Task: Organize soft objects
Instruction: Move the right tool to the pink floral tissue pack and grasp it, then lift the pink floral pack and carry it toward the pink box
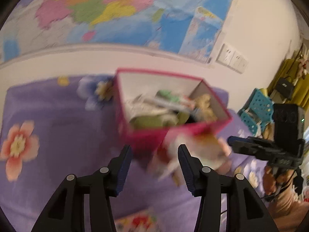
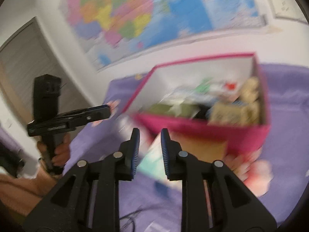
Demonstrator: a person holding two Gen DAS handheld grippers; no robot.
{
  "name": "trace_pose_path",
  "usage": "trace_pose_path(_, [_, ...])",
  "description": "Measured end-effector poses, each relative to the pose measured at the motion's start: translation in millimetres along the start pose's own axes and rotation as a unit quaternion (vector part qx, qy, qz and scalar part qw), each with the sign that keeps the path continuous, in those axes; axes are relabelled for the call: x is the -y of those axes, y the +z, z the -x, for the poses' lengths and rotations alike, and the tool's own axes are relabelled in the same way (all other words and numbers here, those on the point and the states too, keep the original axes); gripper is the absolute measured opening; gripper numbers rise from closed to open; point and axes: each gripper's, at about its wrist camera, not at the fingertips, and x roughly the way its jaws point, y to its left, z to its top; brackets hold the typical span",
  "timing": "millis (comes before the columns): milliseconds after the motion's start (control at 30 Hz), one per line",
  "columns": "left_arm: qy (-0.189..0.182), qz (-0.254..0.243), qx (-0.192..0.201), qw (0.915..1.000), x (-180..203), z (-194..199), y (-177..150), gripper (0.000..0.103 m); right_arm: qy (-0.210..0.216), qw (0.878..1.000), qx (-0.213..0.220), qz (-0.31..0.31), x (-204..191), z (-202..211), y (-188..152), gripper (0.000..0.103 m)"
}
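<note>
Both pairs of tongs hang over a bed with a purple flowered cover (image 1: 63, 119), and both views are smeared by motion blur. The left tongs (image 1: 155, 154) stand spread, nothing between their blue pads; just ahead of them, slightly right, sits a pink box (image 1: 146, 137) with white inner walls, heaped with soft toys and cloth items (image 1: 164, 110) too blurred to tell apart. A pale, blurred soft object (image 1: 195, 150) lies on the cover against the box's near side, just beyond the right finger of the left tongs. The right tongs (image 2: 150, 141) are parted by a narrow gap and pinch nothing; a blurred item in pale green, white and tan (image 2: 154, 162) lies just past their tips, in front of the box (image 2: 241, 135). Each view shows the other tongs off to the side, gripped by a hand (image 2: 59, 152). A coloured map (image 1: 119, 9) hangs on the wall beyond the box.
</note>
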Motion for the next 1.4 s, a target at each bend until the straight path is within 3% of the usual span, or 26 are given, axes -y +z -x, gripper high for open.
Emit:
trace_pose_path(300, [0.013,0.064,-0.057,0.9962,-38,6,-76,0.051,0.053,0.995,-0.079,-0.016,-21,-44,-49,0.026])
trace_pose_path(533, [-0.012,0.085,-0.086,0.9926,-43,0,-104,0.051,0.070,0.990,-0.117,-0.024,-31,-81,-64,0.026])
trace_pose_path(900, [-0.068,0.064,-0.101,0.9905,-16,-7,-111,0.047,0.078,0.987,-0.137,-0.043,-26,-101,-69,0.026])
trace_pose_path(1100, [-0.098,0.044,-0.109,0.9883,9,-18,-109,0.047,0.049,0.990,-0.130,-0.035,-16,-76,-73,0.026])
trace_pose_path(1400, [-0.101,0.015,-0.120,0.9874,42,-32,-106,0.047,0.020,0.992,-0.116,-0.046,-5,-43,-87,0.026])
